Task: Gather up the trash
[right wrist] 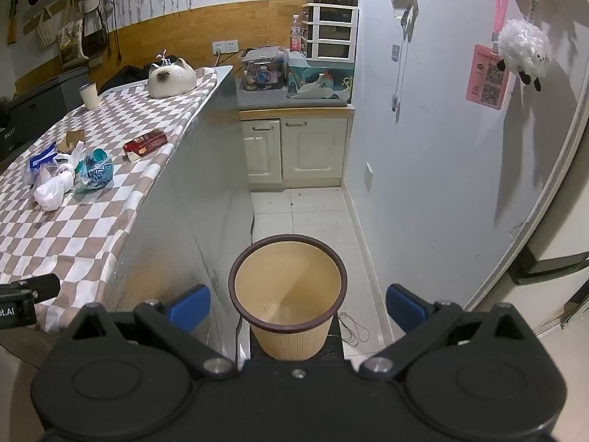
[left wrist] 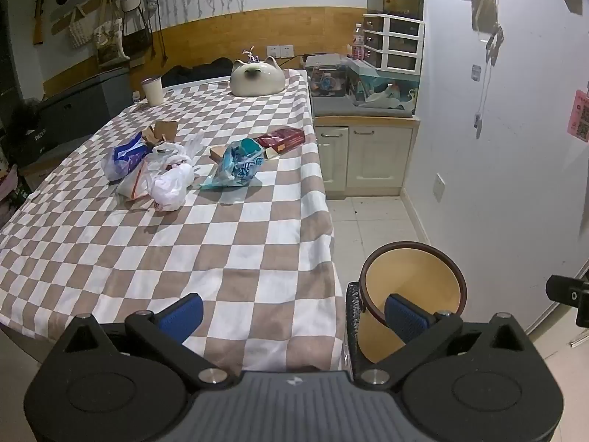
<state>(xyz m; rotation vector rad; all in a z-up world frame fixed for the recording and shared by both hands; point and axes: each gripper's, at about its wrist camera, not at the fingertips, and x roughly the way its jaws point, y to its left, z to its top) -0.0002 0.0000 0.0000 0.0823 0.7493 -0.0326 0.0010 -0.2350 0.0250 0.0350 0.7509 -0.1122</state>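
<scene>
Left gripper [left wrist: 294,313] jaws spread wide, holding nothing, right gripper [right wrist: 298,304] likewise wide and unladen above tan waste bin [right wrist: 287,280] on floor, crumpled bags [left wrist: 165,169], red carton [left wrist: 281,139] on checkered tablecloth [left wrist: 221,258].

The left wrist view looks forward and downward over its own tongs [left wrist: 292,316] from the near end of the bench [left wrist: 221,243], facing along the checked top toward the far wall; the trash bin [left wrist: 412,294] sits low at its right edge, close by; the right wrist view stands further right, off the bench, looking down at the same trash bin [right wrist: 287,294] between its tongs [right wrist: 296,307], with the bench [right wrist: 92,217] on its left; both share the bin, bench top, cat-shaped ornament [left wrist: 257,79] and far cabinet [right wrist: 294,147].
</scene>
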